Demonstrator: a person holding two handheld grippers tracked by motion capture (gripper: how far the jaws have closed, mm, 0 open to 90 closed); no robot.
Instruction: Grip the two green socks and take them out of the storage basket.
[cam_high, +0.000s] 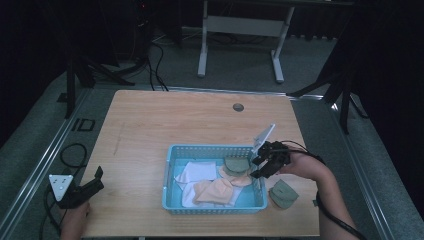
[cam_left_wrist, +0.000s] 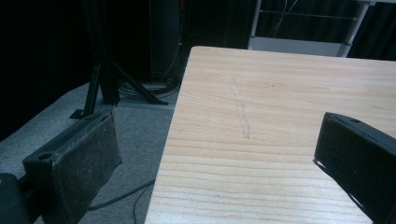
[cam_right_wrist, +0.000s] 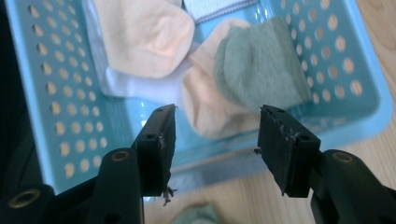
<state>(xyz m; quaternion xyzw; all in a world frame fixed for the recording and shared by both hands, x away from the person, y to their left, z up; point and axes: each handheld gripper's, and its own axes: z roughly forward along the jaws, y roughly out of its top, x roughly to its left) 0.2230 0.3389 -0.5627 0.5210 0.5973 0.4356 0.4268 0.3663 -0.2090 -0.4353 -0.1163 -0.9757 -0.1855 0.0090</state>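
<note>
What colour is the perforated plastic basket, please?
Light blue plastic basket, clearest in the right gripper view.

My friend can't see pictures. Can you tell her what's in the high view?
A person's right gripper hovers open over a blue plastic basket of peach, white and green socks. A folded green sock lies beside it on the wooden table; the left gripper rests nearby.

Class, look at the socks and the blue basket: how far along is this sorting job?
Done: one green sock lies in the blue basket with peach and white ones. In hand: the right gripper hangs open and empty over the basket's rim. Left: a second green sock sits on the table outside. The left gripper rests open.
</note>
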